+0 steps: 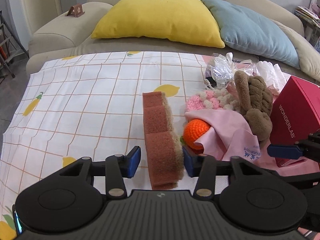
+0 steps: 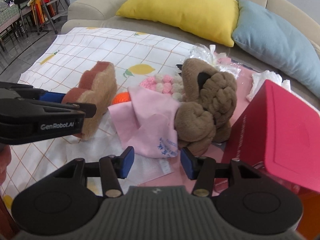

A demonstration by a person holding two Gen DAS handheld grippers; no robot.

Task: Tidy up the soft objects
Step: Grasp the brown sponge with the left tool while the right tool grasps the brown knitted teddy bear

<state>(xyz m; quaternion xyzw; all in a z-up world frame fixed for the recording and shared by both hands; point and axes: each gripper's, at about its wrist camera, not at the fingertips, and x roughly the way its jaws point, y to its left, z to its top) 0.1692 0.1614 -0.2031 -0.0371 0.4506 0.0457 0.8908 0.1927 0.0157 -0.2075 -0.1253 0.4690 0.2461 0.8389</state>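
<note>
Your left gripper (image 1: 161, 161) fills the bottom of the left wrist view with its jaws spread wide. Between the blue pads (image 1: 133, 161) stands the brown sponge (image 1: 161, 138) on its long edge, running toward twelve o'clock. The right pad touches or nearly touches the sponge's side, while a gap shows at the left pad. At two o'clock from the sponge, just beside it, the orange knitted ball (image 1: 195, 133) peeks from under the pink cloth (image 1: 226, 132). Beyond that lie the pink-and-cream crochet piece (image 1: 210, 100) and the brown plush toy (image 1: 254, 104). At three o'clock sits the red box (image 1: 296, 118), and everything rests on the lemon-print sheet (image 1: 80, 100).

Your right gripper (image 2: 156, 163) sits at the bottom of the right wrist view, jaws wide and holding nothing. The pink cloth's (image 2: 148, 120) near corner lies just ahead of the pads, toward twelve o'clock, without touching them. The plush toy (image 2: 206, 104) lies at one o'clock, just past the right pad. The left gripper (image 2: 52, 98) reaches in from nine o'clock around the sponge (image 2: 98, 92). The red box (image 2: 280, 132) stands at three o'clock.
</note>
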